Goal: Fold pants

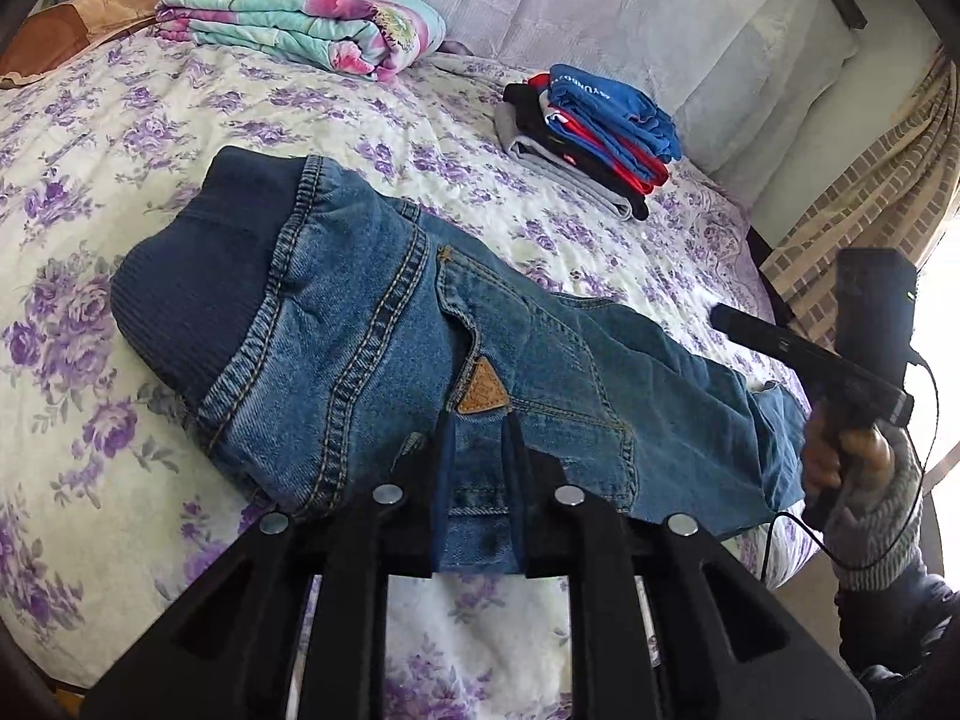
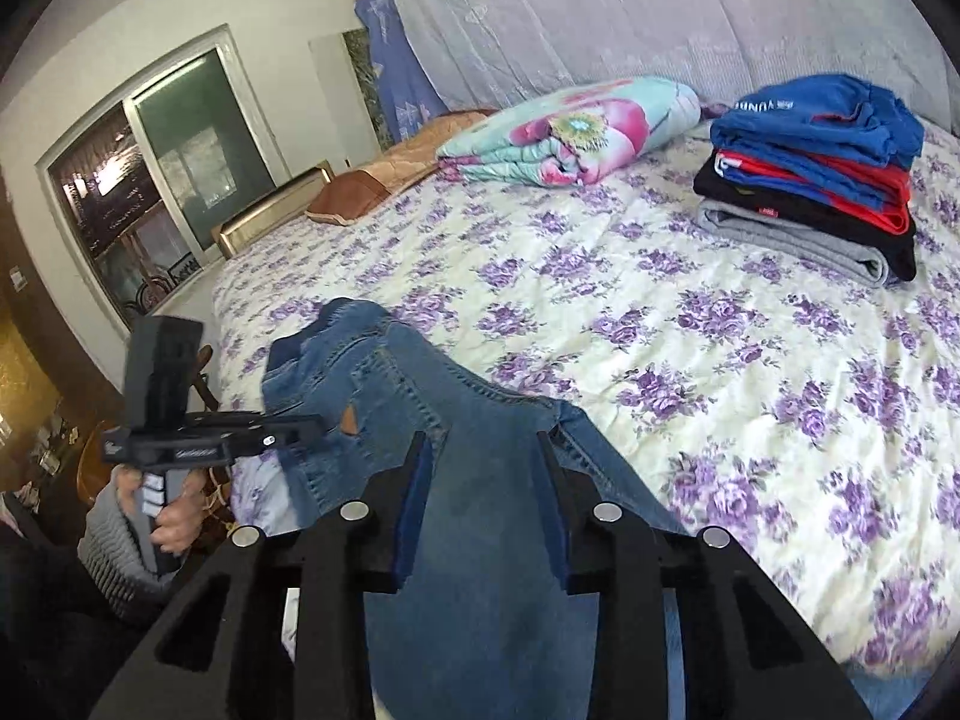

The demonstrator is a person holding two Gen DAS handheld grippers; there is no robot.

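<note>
Small blue denim pants point(image 1: 372, 324) with a dark ribbed waistband lie on the floral bed point(image 1: 90, 180), waistband to the far left, legs running right. My left gripper point(image 1: 477, 420) is over the seat area just below a tan triangular patch, jaws apart with denim between them. My right gripper point(image 2: 486, 444) is over the leg part of the pants point(image 2: 480, 480), jaws apart with the cloth lying between and under them. The right gripper also shows in the left wrist view point(image 1: 720, 315), and the left gripper in the right wrist view point(image 2: 318, 423).
A stack of folded clothes point(image 2: 816, 174), blue on top, sits at the far right of the bed point(image 2: 660, 312). A folded floral quilt point(image 2: 570, 132) and a brown pillow point(image 2: 384, 186) lie at the back. The bed's near edge runs under both grippers.
</note>
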